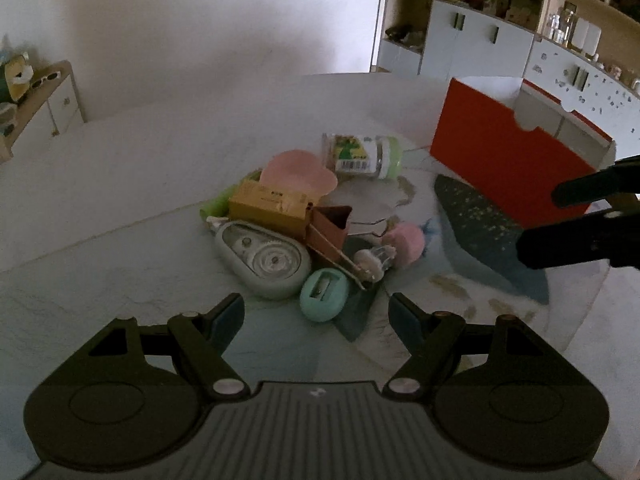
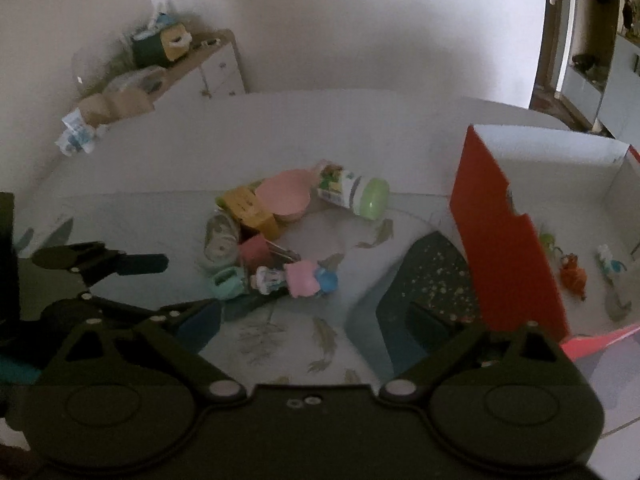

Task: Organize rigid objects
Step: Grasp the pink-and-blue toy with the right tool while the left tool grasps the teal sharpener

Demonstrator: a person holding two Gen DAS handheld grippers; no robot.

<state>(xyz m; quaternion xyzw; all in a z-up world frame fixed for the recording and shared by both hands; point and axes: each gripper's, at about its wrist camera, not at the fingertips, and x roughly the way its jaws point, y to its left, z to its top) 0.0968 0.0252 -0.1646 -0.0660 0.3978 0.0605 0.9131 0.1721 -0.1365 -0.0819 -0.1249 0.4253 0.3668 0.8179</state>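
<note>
A small pile lies on the patterned mat: a grey correction-tape dispenser, a mint sharpener, a yellow-brown carton, a brown binder clip, a pink heart-shaped dish, a pink block and a green-capped bottle on its side. My left gripper is open just short of the sharpener, touching nothing. My right gripper is open over the bare mat, nearer than the pile. A red box stands open to the right.
Inside the red box's white interior lie several small toys, one orange. The right gripper's fingers reach in front of the red box. A low cabinet with clutter stands beyond the table; shelving is far right.
</note>
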